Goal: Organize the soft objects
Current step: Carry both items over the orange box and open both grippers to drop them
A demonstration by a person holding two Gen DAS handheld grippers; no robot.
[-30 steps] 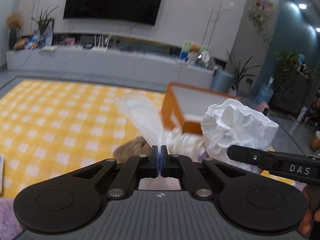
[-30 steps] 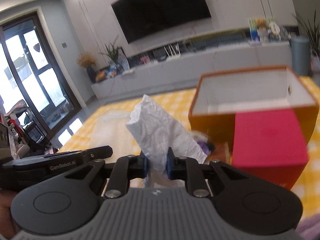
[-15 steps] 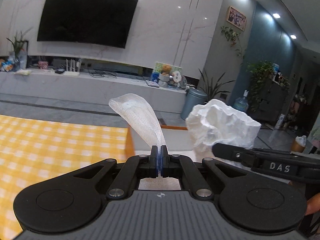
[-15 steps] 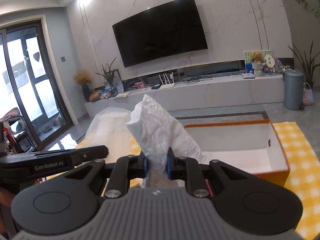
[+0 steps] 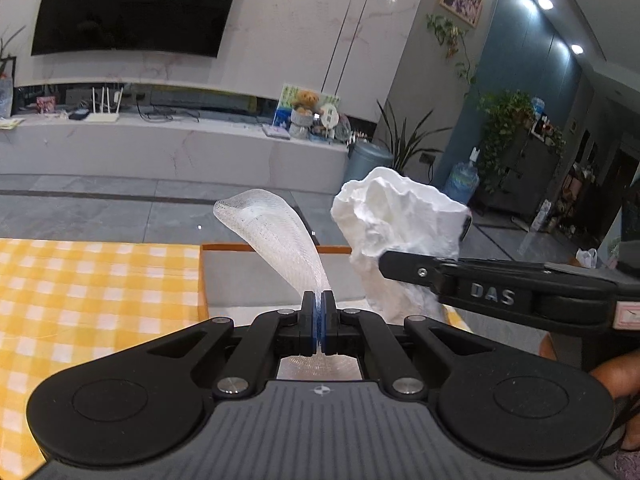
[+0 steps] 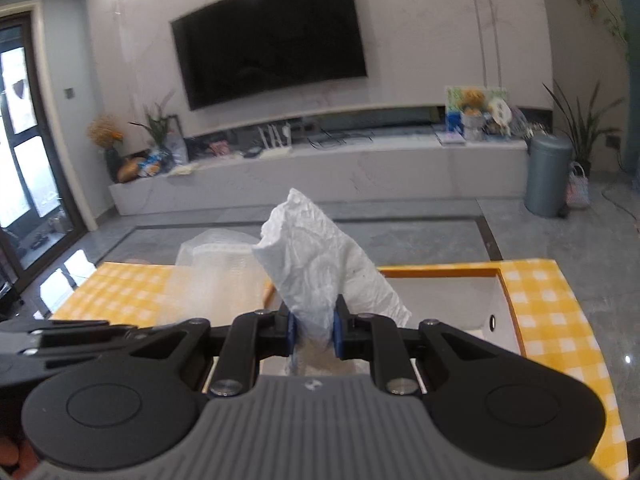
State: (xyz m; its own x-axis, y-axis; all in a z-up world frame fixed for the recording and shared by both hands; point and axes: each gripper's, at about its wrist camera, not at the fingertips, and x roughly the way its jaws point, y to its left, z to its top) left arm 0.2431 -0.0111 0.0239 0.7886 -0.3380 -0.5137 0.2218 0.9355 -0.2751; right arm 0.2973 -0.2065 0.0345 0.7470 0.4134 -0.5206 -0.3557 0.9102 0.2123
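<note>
My left gripper point(image 5: 319, 316) is shut on a strip of translucent white mesh netting point(image 5: 276, 240) that curls up and to the left above its fingertips. My right gripper point(image 6: 314, 328) is shut on a crumpled white paper towel point(image 6: 320, 264) that stands up between its blue pads. Both are held side by side above the near edge of an orange box with a white inside point(image 5: 256, 276). From the left wrist view the towel point(image 5: 400, 232) shows at the right. In the right wrist view the netting point(image 6: 216, 264) shows at the left, and the box rim point(image 6: 506, 292) lies ahead.
A yellow checked cloth point(image 5: 80, 280) covers the table around the box. Grey tiled floor point(image 6: 400, 236) lies beyond the table's far edge. Further back are a long white TV bench point(image 6: 360, 168), a grey bin point(image 6: 548, 176) and potted plants. A hand point(image 5: 616, 380) shows at the right.
Both grippers have moved forward with their loads, from before the box to over its near edge. The red box and the pile of soft things have dropped out of view. Both grips are unchanged.
</note>
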